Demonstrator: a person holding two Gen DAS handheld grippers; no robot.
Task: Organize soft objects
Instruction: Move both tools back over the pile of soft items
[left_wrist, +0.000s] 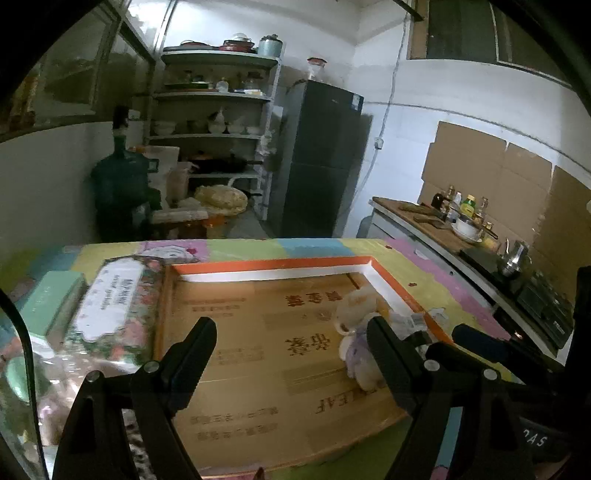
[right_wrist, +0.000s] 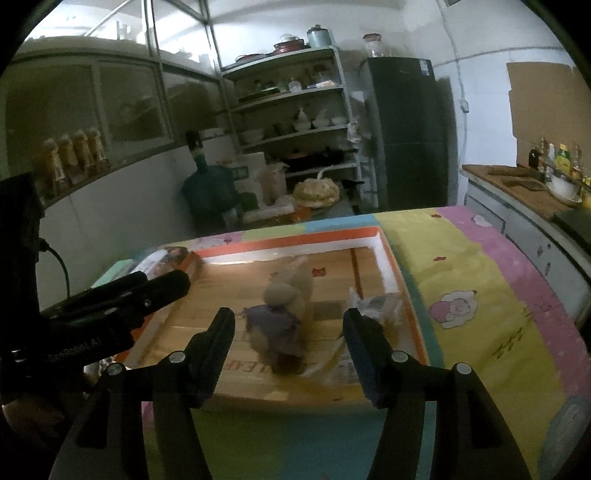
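My right gripper (right_wrist: 290, 326) is spread w/ nothing pinched; left gripper (left_wrist: 291, 341) wide open, empty too. Plush toy (right_wrist: 280, 317) lies in the cardboard tray (left_wrist: 273, 264), near its right wall. I'd clear upward w/o snagging it.

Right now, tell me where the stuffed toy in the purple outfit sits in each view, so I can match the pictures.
Left wrist view: the stuffed toy lies right of centre, just beyond the right fingertip, near the tray's right wall.
Right wrist view: the stuffed toy sits at centre, blurred, between the open fingers.
Shared landmark: the dark fridge beside the shelves.
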